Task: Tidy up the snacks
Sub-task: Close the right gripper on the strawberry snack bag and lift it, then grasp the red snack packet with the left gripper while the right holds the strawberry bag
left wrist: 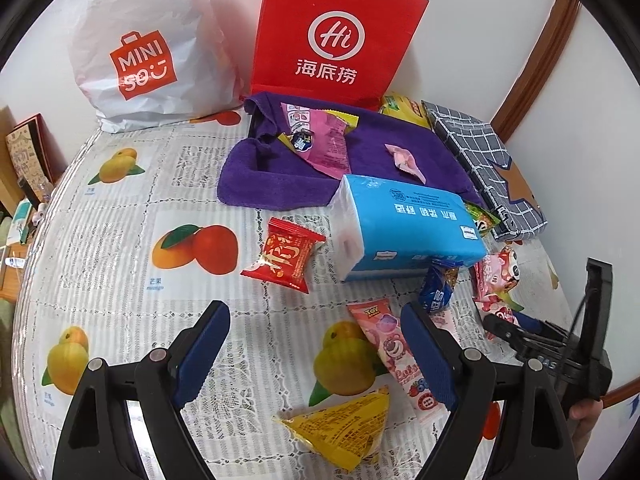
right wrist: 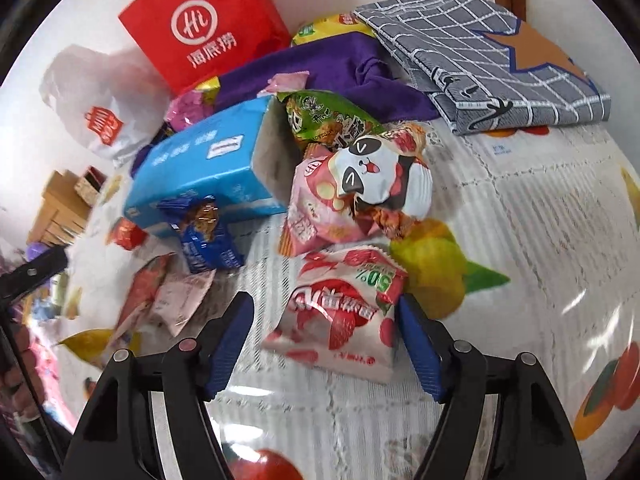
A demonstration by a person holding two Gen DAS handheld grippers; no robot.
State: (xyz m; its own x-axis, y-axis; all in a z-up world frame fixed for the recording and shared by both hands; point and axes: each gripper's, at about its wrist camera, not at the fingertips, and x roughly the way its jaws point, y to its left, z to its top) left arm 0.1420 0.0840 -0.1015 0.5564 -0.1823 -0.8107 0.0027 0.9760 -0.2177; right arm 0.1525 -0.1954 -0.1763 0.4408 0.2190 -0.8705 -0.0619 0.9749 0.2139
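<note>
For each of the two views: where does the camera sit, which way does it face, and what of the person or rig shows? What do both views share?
Left wrist: on the left claw, angled down at the red snack packet; own fingers, right claw, a bit of hand.
Right wrist: on the right claw, angled down at the strawberry packet; own fingers.
Shared: blue tissue pack, red paper bag.

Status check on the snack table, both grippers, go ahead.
Left gripper open, empty, over the yellow triangle snack. Right gripper open around the strawberry packet, no firm grip visible. Blue tissue pack sits amid the loose snacks.
</note>
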